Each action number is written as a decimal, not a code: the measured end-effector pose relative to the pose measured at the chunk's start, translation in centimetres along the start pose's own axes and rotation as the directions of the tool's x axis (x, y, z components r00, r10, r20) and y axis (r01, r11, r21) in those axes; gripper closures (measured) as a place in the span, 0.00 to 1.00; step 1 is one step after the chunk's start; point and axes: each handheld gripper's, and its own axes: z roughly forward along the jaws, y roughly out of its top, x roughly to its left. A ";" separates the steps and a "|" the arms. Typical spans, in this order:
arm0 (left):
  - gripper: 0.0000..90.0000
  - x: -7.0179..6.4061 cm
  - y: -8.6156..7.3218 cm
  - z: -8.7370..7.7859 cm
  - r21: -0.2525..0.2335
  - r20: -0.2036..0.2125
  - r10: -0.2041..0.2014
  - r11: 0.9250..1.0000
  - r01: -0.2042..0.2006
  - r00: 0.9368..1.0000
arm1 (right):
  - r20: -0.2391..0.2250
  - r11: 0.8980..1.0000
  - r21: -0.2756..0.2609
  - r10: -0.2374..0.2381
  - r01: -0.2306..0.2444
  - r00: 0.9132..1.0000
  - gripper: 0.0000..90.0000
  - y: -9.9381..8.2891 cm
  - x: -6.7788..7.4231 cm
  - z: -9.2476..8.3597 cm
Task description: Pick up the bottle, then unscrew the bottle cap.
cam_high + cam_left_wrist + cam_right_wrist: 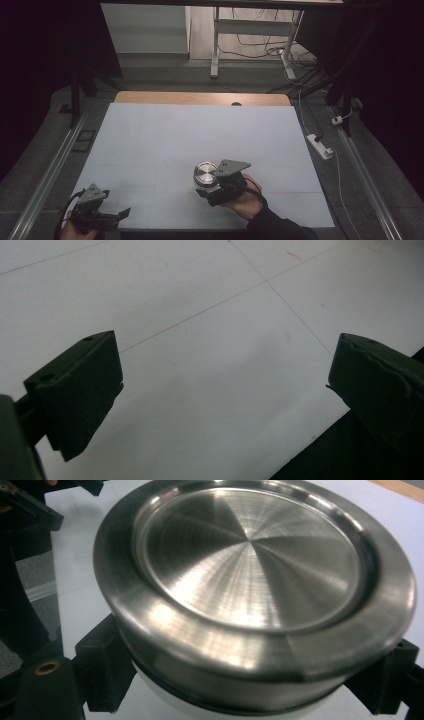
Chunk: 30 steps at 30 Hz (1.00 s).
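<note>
**Brushed steel container in the right gripper's hold, white table sheet**

Steel, brushed in circular rings: the round metal container (205, 173) sits just right of centre in the lower half of the high view, its lid face tipped up toward the camera. Being round, it has no long axis across the lid; its short axis runs through the lid, tilted rather than upright.

Lower left of the high view: left gripper (123, 213), held in a hand (75, 231) at the near edge of the white sheet (200, 130), jaws spread wide with nothing between them. In the left gripper view bare sheet shows between the jaws.

Centre right: right gripper (202, 192), in the right hand (246, 200), jaws clamped on the container's side wall below the rim; in the right gripper view a black pad (102, 667) presses at each flank, white band beneath the steel.

Far edge: wooden table strip (200, 98). Upper right, on the floor: a white power strip (320, 146) and loose cables. Nothing lies on the sheet around the container.
</note>
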 end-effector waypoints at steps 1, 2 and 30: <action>0.02 0.0 0.0 0.0 -0.001 0.000 -0.001 1.000 0.001 1.000 | -0.004 1.000 0.001 -0.004 0.004 1.000 0.16 0.0 0.1 0.1; 0.02 0.0 0.0 0.0 -0.001 0.001 -0.001 1.000 0.001 1.000 | -0.005 1.000 0.002 -0.006 0.006 1.000 0.16 0.0 0.2 0.1; 0.00 -0.7 2.9 0.9 -0.091 0.116 0.098 0.992 -0.088 0.988 | 0.003 1.000 0.010 -0.012 0.012 1.000 0.16 0.7 -0.9 0.0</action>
